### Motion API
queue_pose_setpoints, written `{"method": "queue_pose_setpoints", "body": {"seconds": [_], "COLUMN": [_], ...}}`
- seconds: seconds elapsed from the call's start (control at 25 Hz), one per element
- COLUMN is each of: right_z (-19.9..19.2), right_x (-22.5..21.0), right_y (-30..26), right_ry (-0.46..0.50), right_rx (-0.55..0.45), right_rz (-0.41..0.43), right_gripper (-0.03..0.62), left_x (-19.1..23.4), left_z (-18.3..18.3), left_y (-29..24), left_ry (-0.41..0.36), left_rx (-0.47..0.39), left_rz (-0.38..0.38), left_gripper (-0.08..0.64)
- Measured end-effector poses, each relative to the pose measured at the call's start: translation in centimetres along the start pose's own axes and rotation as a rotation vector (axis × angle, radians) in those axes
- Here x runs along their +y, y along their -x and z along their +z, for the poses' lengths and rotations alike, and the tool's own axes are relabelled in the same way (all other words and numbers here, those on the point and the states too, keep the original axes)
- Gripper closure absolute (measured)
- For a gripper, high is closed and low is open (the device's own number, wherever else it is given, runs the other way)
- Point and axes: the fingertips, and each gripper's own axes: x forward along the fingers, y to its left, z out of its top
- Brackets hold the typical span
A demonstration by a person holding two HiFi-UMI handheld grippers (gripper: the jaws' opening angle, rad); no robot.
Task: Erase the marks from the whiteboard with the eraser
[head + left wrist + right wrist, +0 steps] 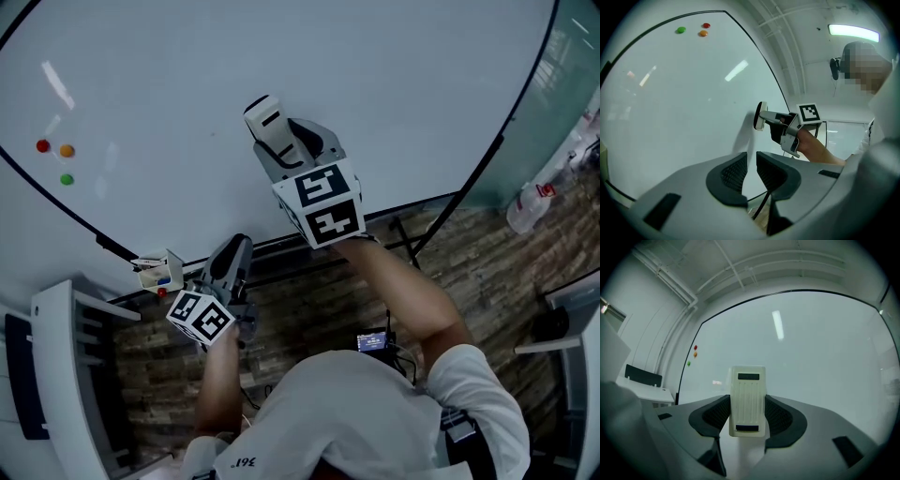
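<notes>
The whiteboard (281, 56) fills the upper part of the head view, and I can make out no pen marks on it. My right gripper (272, 131) is shut on a cream-white eraser (265, 117) and holds it up at the board's lower middle. In the right gripper view the eraser (748, 401) stands upright between the dark pads, its far end toward the board (811, 343). My left gripper (234, 255) hangs lower by the board's bottom edge, its jaws nearly together with nothing between them (751, 171). From there I see the eraser (759, 116) at the board surface.
Red (42, 145), orange (66, 150) and green (66, 178) magnets sit at the board's left. A small box with markers (157, 272) rests by the bottom edge. A white rack (66, 375) stands at the left, a spray bottle (532, 202) at the right, and stand legs (412, 239) below.
</notes>
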Motion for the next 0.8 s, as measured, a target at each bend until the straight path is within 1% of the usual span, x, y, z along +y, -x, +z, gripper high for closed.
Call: {"method": "queue_pose_setpoints", "body": {"seconds": [0.2,0.32,0.48,0.6,0.8], "right_z": [-0.7,-1.3,-1.8,-1.9,-1.5], "right_x": [-7.5,-11.5,-16.4,-19.3,-24.2], "right_y": [4.1,6.4,9.6,11.4,13.5], "right_ry": [0.001,0.014,0.034,0.040,0.053], "right_rx": [0.008,0.024,0.036,0.043,0.051], "right_rz": [-0.119,-0.181,-0.253,-0.297,-0.369], "right_gripper": [0.344,0.344,0.344,0.343,0.344], "left_x": [-2.8,-4.3,-6.2,-7.2,-8.5], "left_z": [-1.0,-1.5,-2.0,-2.0,-1.9], "left_y": [-2.8,-4.1,-5.6,-6.1,-6.9], "left_ry": [-0.004,-0.010,-0.024,-0.047,-0.085], "left_rx": [0.024,0.033,0.036,0.030,0.014], "left_rz": [-0.052,-0.070,-0.086,-0.095,-0.088], "left_gripper": [0.508,0.508,0.508,0.506,0.488]}}
